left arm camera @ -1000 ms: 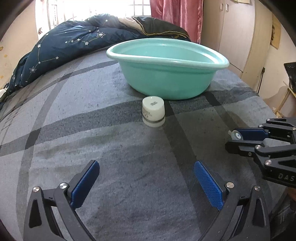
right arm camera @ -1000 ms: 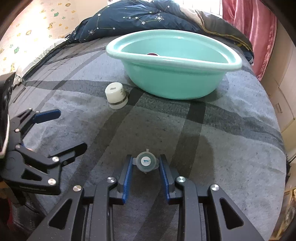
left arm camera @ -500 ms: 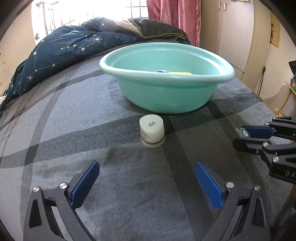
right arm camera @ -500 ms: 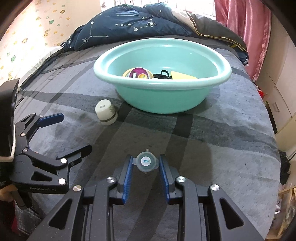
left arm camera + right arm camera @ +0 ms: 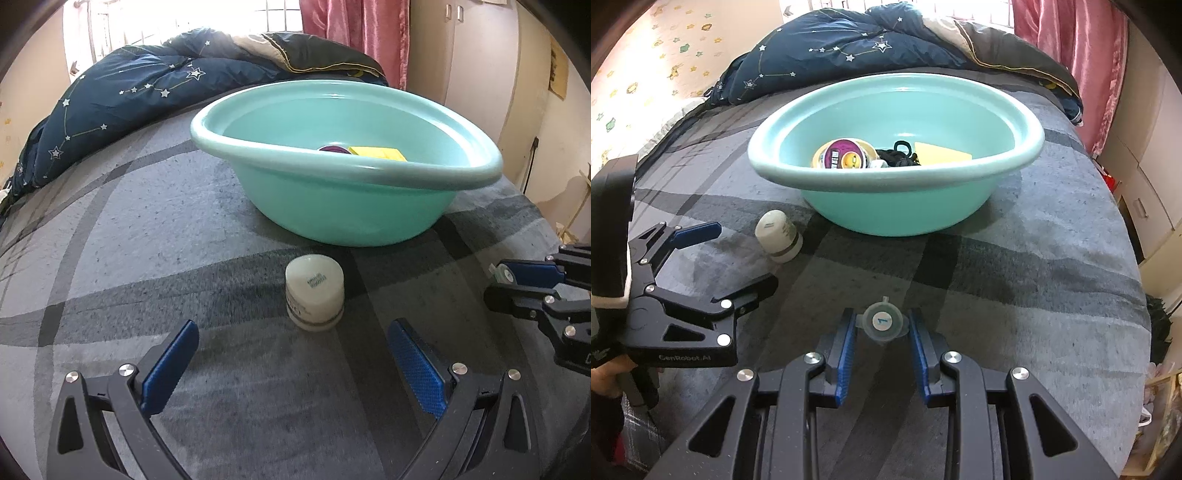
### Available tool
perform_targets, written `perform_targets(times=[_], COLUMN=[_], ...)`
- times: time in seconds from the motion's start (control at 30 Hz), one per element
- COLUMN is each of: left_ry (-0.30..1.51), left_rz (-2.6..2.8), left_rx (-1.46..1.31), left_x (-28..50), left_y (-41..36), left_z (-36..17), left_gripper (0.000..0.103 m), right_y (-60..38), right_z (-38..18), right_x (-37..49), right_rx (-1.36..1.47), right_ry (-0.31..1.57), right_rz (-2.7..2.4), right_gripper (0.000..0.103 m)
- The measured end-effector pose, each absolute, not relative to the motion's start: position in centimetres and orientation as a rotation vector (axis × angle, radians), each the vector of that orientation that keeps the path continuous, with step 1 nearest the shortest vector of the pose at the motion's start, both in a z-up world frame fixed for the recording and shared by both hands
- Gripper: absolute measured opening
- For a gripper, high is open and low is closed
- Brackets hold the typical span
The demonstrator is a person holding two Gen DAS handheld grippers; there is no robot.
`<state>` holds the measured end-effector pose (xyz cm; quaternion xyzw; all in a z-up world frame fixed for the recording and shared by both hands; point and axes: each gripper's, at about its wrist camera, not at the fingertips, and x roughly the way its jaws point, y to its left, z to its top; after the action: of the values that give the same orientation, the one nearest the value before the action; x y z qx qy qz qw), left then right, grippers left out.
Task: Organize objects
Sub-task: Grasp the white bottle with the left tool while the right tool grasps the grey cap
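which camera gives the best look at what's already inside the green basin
The right wrist view: it looks over the basin's rim at a round purple-lidded container, black cord and yellow card. The left wrist view sees only slivers behind the near rim.

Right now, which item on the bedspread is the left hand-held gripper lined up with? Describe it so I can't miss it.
Find the big teal basin on the grey bedspread. In front of its near wall stands a small white jar. It is the only loose item outside the basin, squat and round with printed text on its lid.
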<state>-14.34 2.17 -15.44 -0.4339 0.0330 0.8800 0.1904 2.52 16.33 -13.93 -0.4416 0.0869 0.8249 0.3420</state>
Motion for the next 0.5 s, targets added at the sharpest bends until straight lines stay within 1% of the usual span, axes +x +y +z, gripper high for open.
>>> perform_targets(times=[0.33, 0.43, 0.5], left_ry=[0.058, 0.056, 0.047], left_rz=[2.472, 2.473, 2.467], left_rx=[-1.232, -1.228, -1.221], left_x=[-15.54, -15.57, -15.50], left_y=[2.85, 2.93, 2.99], left_z=[-15.88, -15.78, -15.72], left_gripper=[0.102, 0.095, 0.087], right_y=[17.34, 17.38, 17.41], right_z=[-14.22, -14.10, -14.15], right_x=[2.65, 2.62, 2.67], right_rx=[-1.149, -1.149, -1.149], right_ry=[0.237, 0.238, 0.238], right_rz=[2.138, 2.139, 2.140], right_gripper=[0.030, 0.030, 0.030])
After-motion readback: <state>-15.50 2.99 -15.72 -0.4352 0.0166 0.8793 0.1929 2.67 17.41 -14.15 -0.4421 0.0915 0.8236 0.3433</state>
